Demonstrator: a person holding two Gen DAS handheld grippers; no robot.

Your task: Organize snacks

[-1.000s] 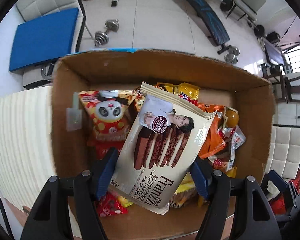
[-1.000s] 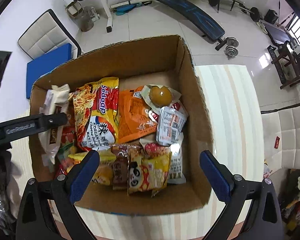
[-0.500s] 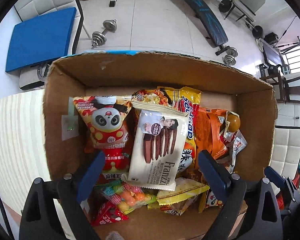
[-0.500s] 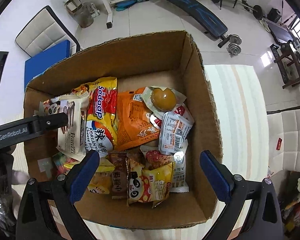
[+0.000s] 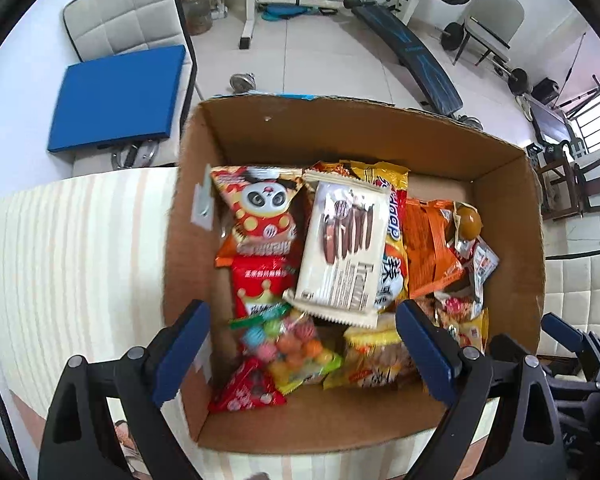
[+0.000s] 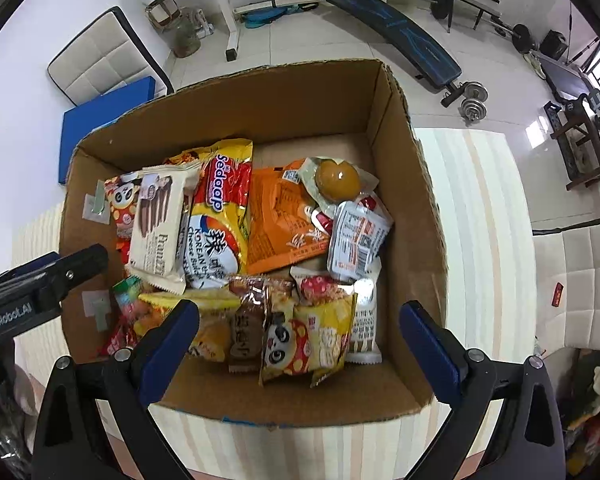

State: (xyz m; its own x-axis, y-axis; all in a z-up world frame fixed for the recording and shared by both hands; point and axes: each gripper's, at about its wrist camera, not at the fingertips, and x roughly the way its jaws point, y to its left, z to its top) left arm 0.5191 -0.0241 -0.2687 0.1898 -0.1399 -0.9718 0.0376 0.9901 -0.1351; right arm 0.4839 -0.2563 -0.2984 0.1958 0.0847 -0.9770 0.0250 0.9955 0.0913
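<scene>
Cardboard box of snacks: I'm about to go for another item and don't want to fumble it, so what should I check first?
1. Left gripper jaws open and empty: ok.
2. Right gripper jaws open and empty: ok.
3. Franzzi cookie pack lying inside the cardboard box, free of both jaws: ok.
4. Sedaap noodle packet lying flat in the box: ok.
5. Anything left outside the box to collect: cannot tell.
</scene>
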